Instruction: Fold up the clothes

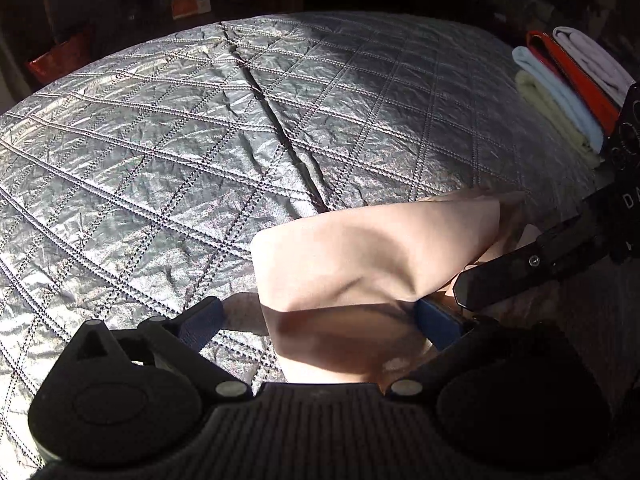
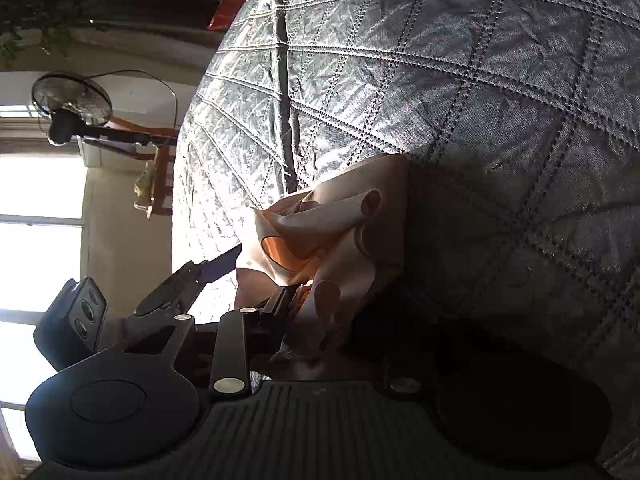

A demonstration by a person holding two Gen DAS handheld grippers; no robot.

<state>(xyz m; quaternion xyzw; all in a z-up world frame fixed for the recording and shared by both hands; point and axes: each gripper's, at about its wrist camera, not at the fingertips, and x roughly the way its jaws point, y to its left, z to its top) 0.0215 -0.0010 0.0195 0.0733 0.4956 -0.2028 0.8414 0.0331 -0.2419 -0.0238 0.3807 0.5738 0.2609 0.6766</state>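
Observation:
A peach-pink cloth (image 1: pixel 360 256) lies crumpled on the grey quilted bedspread (image 1: pixel 160 140). My left gripper (image 1: pixel 320 320) stands wide open over the cloth's near end. Its blue pads (image 1: pixel 200 320) sit on either side of the cloth without pinching it. In the right wrist view the cloth (image 2: pixel 340 220) is bunched into folds. My right gripper (image 2: pixel 320 308) is shut on that bunch, with one finger (image 2: pixel 280 304) pressed into it and the other lost in dark shadow. From the left wrist view, a black finger (image 1: pixel 500 272) of the right gripper reaches in over the cloth's right edge.
A stack of folded clothes (image 1: pixel 568 92) in yellow, pale blue, red and white lies at the bedspread's far right. A seam (image 1: pixel 272 104) runs across the quilt. A standing fan (image 2: pixel 72 104) and a bright window (image 2: pixel 36 200) lie beyond the bed's edge.

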